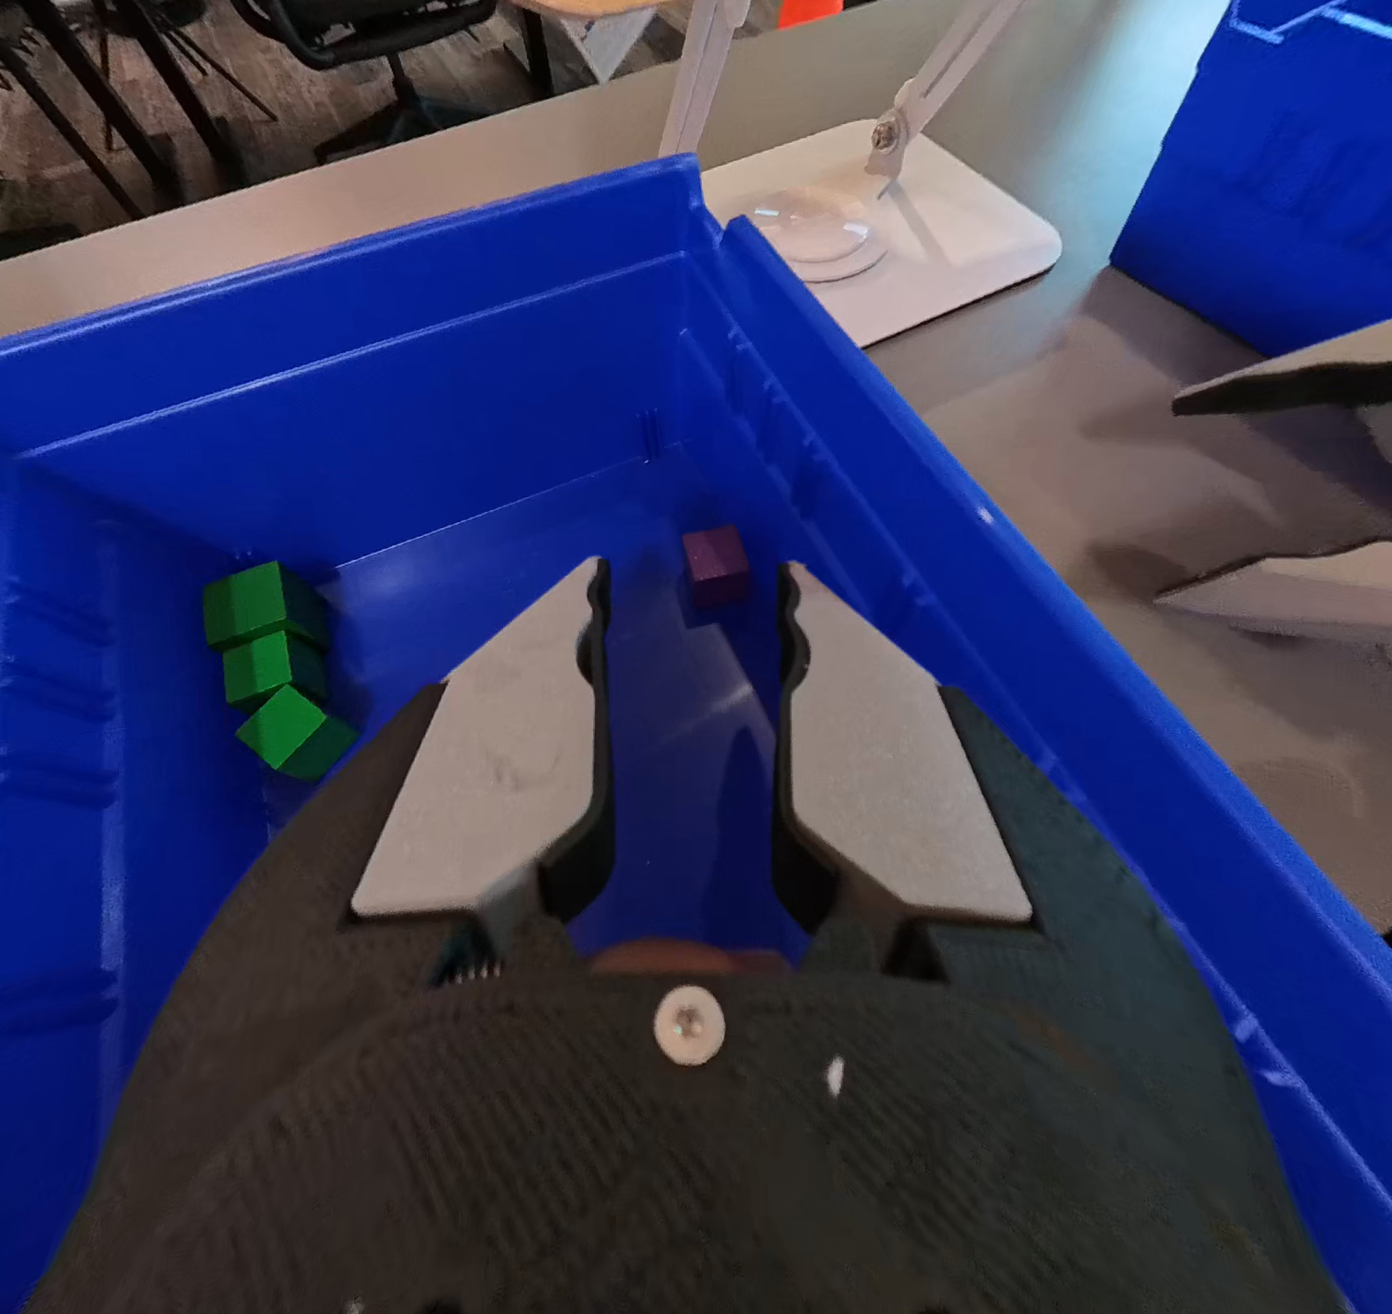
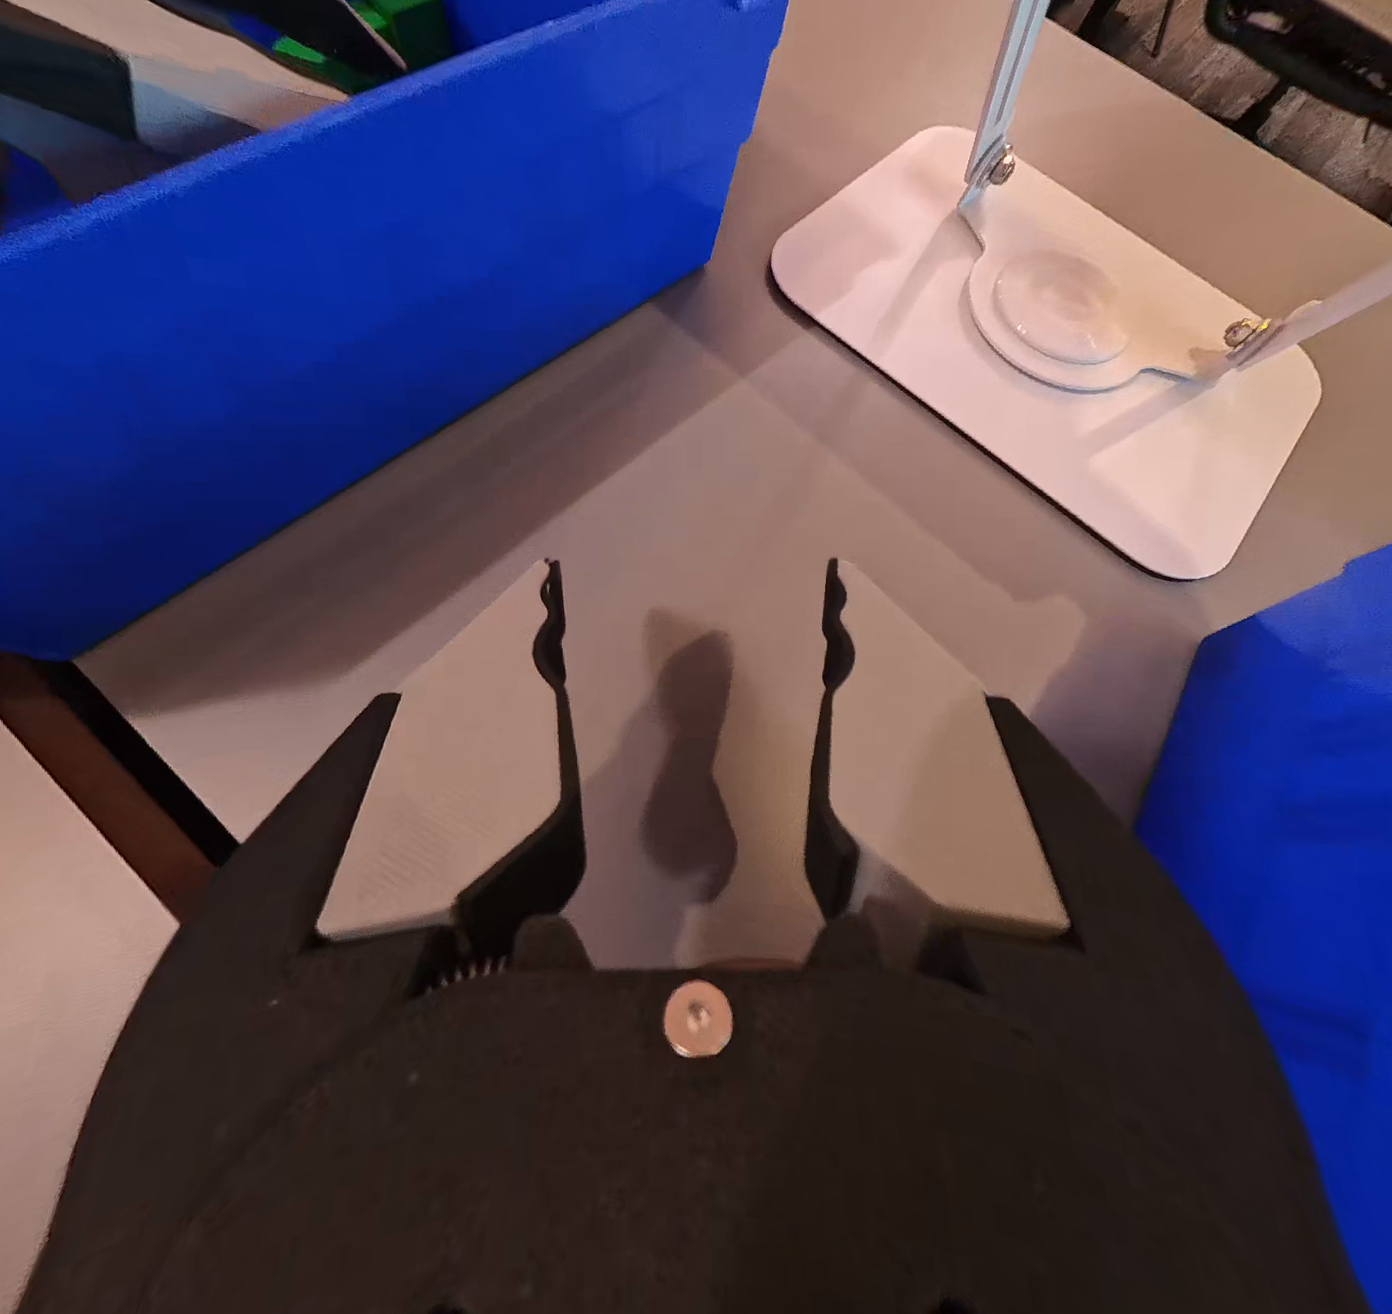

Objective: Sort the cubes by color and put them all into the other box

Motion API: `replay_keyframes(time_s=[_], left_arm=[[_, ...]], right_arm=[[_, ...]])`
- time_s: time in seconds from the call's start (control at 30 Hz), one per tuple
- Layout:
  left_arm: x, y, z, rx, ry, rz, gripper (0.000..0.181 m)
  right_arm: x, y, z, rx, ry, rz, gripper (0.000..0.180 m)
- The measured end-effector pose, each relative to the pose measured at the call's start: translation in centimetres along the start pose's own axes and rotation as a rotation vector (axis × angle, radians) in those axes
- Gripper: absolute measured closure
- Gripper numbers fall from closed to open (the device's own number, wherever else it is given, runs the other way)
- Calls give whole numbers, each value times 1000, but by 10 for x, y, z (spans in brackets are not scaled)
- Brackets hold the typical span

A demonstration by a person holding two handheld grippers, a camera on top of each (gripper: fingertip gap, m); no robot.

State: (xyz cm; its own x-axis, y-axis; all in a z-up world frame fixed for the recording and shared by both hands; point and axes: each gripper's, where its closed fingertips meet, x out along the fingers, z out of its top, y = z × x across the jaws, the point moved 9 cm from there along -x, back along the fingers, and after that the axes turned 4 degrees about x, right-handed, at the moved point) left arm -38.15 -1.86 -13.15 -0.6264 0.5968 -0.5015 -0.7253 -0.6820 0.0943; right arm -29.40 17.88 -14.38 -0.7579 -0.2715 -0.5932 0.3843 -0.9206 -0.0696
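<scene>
The left gripper [image 1: 689, 577] hangs inside the near blue box [image 1: 422, 343], its jaws apart with nothing between them. Just beyond its right fingertip, a single purple cube [image 1: 714, 563] sits on the box floor close to the far right corner, upright, matte and dark. Against the box's left wall, near the far left corner, three green cubes [image 1: 275, 667] lie in a touching row; the two farther ones sit square to the wall and the nearest is turned at an angle. All have crisp edges and a flat painted finish.

The right gripper [image 2: 689, 577] is outside that box, over the bare grey table [image 2: 678, 449], its jaws spread wide and empty. From its view the box stands to the left, with green cubes visible inside behind the other gripper. Right of the box rests a white lamp base [image 2: 1054, 374]. Farther right of the box stands a second blue box [image 1: 1273, 163]; its contents cannot be seen.
</scene>
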Motion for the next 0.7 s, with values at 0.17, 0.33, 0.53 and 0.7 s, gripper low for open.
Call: replay_keyframes(time_s=[0.17, 0.33, 0.53, 0.7], left_arm=[[9, -2, 0, 3, 54, 16, 131], [24, 5, 5, -45, 138, 28, 128], [48, 5, 4, -41, 274, 5, 127], [64, 4, 2, 7, 349, 58, 132]], right_arm=[[1, -3, -1, -18, 5, -41, 113], [-1, -2, 1, -22, -12, -39, 114], [-1, 1, 1, -36, -13, -36, 114], [-3, 2, 2, -36, -19, -31, 114]])
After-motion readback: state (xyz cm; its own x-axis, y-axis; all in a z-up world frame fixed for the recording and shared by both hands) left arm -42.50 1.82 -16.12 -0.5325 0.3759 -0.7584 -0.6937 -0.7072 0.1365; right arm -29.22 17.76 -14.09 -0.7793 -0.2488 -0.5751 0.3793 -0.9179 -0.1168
